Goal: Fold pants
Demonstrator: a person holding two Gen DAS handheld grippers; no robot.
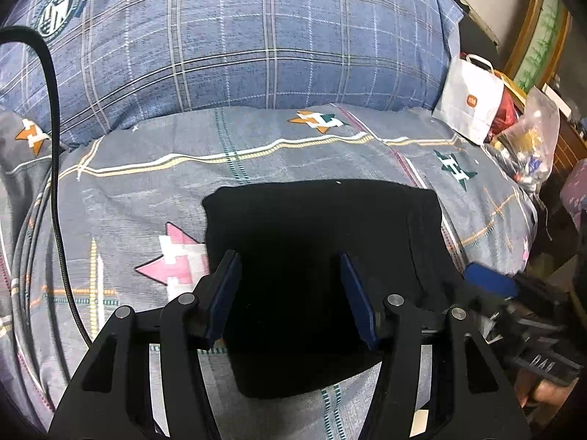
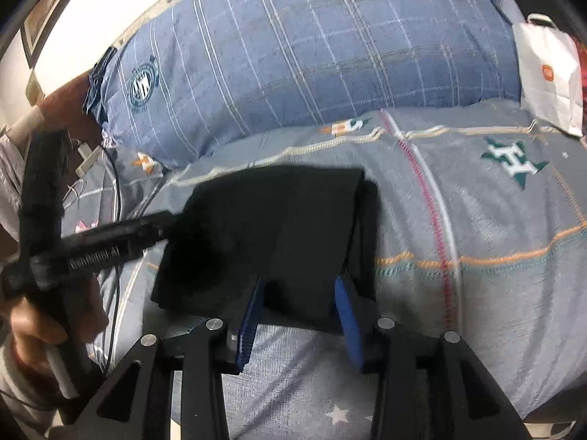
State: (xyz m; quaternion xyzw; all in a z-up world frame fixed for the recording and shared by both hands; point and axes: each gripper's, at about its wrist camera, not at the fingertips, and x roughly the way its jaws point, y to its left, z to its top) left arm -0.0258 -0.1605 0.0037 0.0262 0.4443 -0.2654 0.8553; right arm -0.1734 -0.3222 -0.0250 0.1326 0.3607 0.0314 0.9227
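On bedspread [image 1: 293,154]: folded black pants [image 1: 315,256] soft, limp; grip layered edge. Left gripper [image 1: 290,293], right gripper [image 2: 299,315] both spread, empty.

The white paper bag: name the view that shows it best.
Left wrist view. The white paper bag shows whole there, handle and orange logo included, standing at the bed's edge. In the right wrist view the bag sits at the frame's edge, squeezed by the lens.
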